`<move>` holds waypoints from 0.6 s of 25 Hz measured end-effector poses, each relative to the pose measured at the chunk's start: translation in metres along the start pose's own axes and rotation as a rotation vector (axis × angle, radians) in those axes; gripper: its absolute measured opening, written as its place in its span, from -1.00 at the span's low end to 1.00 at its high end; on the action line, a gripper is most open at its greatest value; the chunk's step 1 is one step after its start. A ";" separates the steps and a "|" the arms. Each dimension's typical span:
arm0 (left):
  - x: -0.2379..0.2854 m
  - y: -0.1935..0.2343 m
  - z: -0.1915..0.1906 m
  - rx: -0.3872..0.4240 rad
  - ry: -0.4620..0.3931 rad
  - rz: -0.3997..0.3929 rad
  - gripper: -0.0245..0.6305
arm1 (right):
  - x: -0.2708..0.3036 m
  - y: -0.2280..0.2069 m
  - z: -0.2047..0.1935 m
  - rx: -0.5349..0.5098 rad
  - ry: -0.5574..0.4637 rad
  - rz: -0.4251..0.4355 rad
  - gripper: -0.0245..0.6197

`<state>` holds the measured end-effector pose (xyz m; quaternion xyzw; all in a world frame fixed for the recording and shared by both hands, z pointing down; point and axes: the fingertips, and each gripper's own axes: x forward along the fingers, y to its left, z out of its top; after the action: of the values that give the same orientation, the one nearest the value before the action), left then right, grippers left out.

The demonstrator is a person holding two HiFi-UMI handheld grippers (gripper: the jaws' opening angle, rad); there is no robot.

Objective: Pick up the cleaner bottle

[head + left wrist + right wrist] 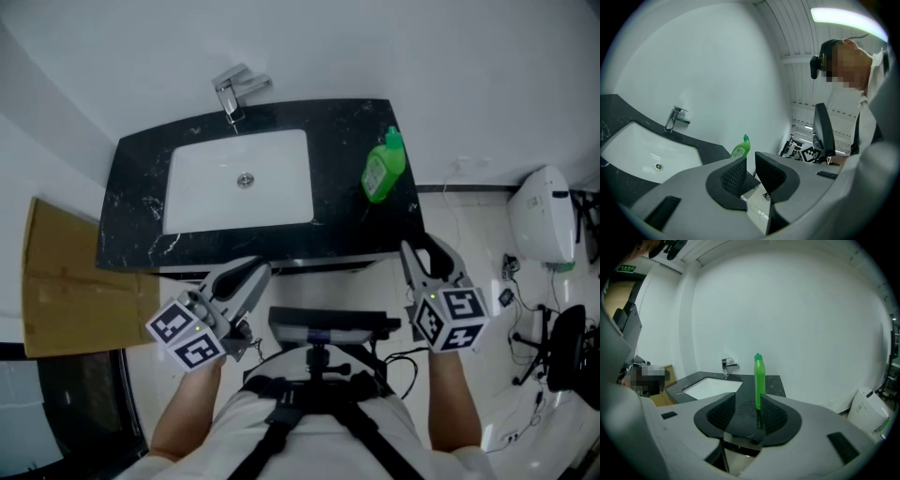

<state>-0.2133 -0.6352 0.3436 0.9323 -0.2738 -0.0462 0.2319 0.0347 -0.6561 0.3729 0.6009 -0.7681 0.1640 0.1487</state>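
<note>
The green cleaner bottle point(383, 169) stands upright on the right end of the black marble counter point(141, 216), right of the white sink point(239, 178). My right gripper point(429, 251) hovers in front of the counter's right corner, jaws open and empty. In the right gripper view the bottle point(759, 380) shows straight ahead, centred between the jaws of the right gripper point(749, 401) but some way beyond them. My left gripper point(258, 272) hangs below the counter's front edge, shut with nothing in it. From the left gripper point(750, 161) the bottle point(740, 149) shows far off, just above the left pad.
A chrome faucet point(236, 92) stands behind the sink against the white wall. A cardboard sheet point(70, 281) leans left of the counter. A white appliance point(542, 220), cables and a black stand point(562, 347) sit on the floor at the right.
</note>
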 end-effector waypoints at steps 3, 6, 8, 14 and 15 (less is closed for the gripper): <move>0.000 0.002 0.000 -0.004 -0.002 0.005 -0.77 | 0.005 -0.001 0.001 -0.001 0.001 0.005 -0.40; 0.000 0.004 0.000 -0.008 -0.003 0.010 -0.77 | 0.008 0.000 0.002 -0.002 0.003 0.007 -0.40; 0.000 0.005 0.001 -0.008 -0.006 0.012 -0.77 | 0.010 0.000 0.003 -0.003 0.006 0.009 -0.40; -0.002 0.012 0.003 -0.024 -0.021 0.023 -0.77 | 0.021 0.000 0.003 -0.013 0.014 0.009 -0.37; -0.003 0.013 0.003 -0.025 -0.023 0.027 -0.77 | 0.023 0.001 0.003 -0.015 0.015 0.010 -0.35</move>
<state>-0.2233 -0.6447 0.3467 0.9250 -0.2882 -0.0574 0.2410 0.0282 -0.6772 0.3796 0.5946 -0.7712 0.1636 0.1580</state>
